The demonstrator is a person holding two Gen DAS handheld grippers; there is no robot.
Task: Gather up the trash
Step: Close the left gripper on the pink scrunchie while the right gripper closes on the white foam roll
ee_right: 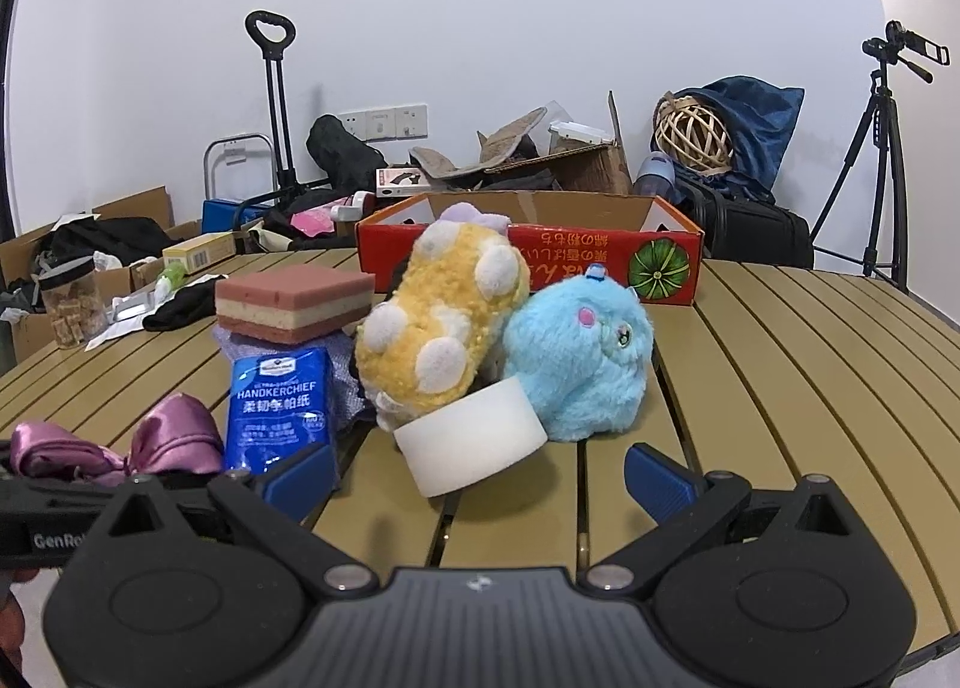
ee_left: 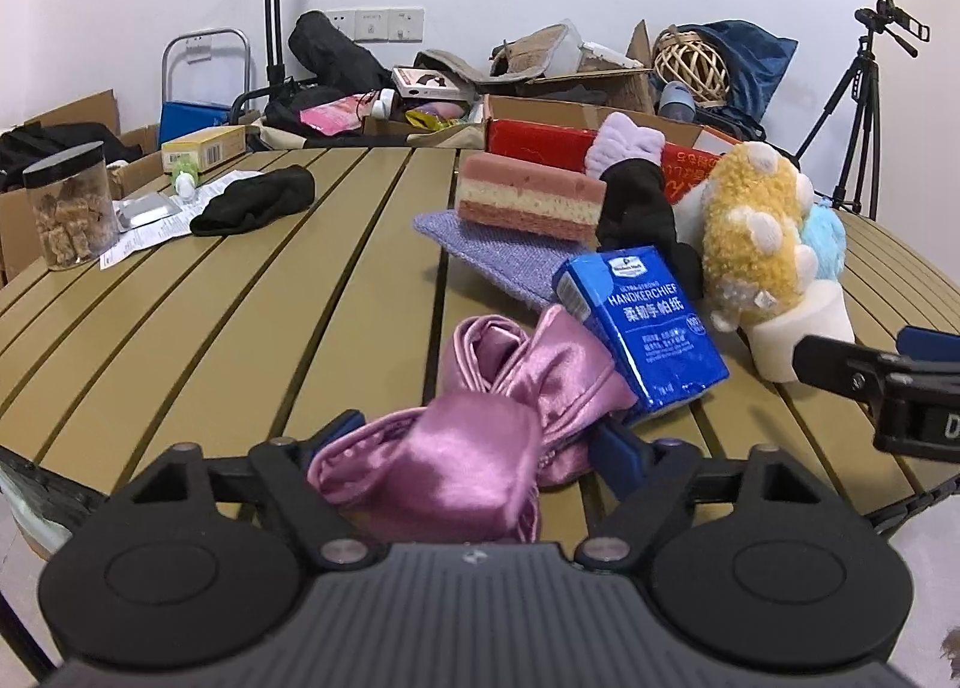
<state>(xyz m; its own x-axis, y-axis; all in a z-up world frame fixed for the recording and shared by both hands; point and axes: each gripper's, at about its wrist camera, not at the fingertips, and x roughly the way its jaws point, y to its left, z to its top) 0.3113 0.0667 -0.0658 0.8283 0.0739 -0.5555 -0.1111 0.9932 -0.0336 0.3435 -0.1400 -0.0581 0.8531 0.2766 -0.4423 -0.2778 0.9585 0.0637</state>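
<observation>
The shiny pink ribbon point(ee_left: 480, 418) lies on the slatted table point(ee_left: 240, 316), and everything else is told from it. The left gripper point(ee_left: 480, 442) has its two blue fingers point(ee_left: 618, 448) on either side of the ribbon; I cannot tell if they press it yet. Just to the right of the ribbon, touching its edge, leans a blue tissue pack point(ee_left: 642, 328). Behind the ribbon is a purple cloth point(ee_left: 498, 256) with a pink striped sponge point(ee_left: 528, 202) on top. Farther right lie a yellow plush toy point(ee_right: 438, 322), a blue plush toy point(ee_right: 582, 364) and a white foam cup point(ee_right: 474, 448). The right gripper point(ee_right: 480, 478) is spread wide, holding nothing, with the cup just in front of it. A red box point(ee_right: 600, 262) stands behind the toys. Far left of the ribbon are a black sock point(ee_left: 252, 208) and a jar point(ee_left: 69, 208).
</observation>
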